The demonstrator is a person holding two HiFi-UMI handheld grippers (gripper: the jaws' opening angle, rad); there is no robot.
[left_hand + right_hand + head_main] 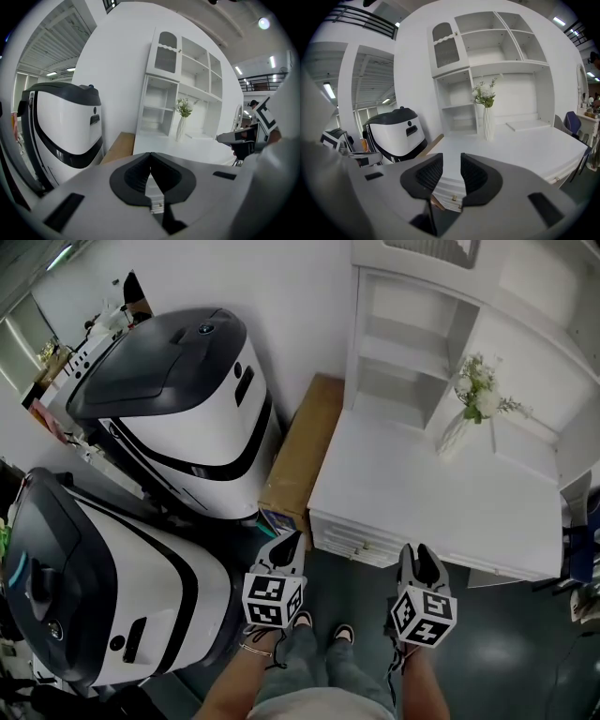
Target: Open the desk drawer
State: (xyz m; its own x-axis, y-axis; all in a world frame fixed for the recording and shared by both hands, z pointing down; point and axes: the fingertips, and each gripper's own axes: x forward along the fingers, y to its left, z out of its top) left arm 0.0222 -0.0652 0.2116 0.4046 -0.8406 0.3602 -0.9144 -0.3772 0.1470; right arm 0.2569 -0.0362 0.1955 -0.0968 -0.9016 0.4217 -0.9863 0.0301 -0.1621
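Observation:
The white desk (422, 507) with a shelf hutch stands ahead of me, its stacked drawer fronts (342, 542) facing me at the near left edge. My left gripper (289, 542) hovers just left of those drawers, apart from them, its jaws shut with nothing between them (150, 154). My right gripper (419, 555) hangs in front of the desk's near edge, jaws open and empty (451, 161). Between its fingers, in the right gripper view, the drawer fronts (449, 190) with small knobs show below the desktop.
A vase of white flowers (459, 427) stands on the desk. A flat cardboard box (302, 446) leans against the desk's left side. Two big white-and-black machines (183, 409) (94, 596) fill the left. A dark chair (579, 531) sits at the right edge.

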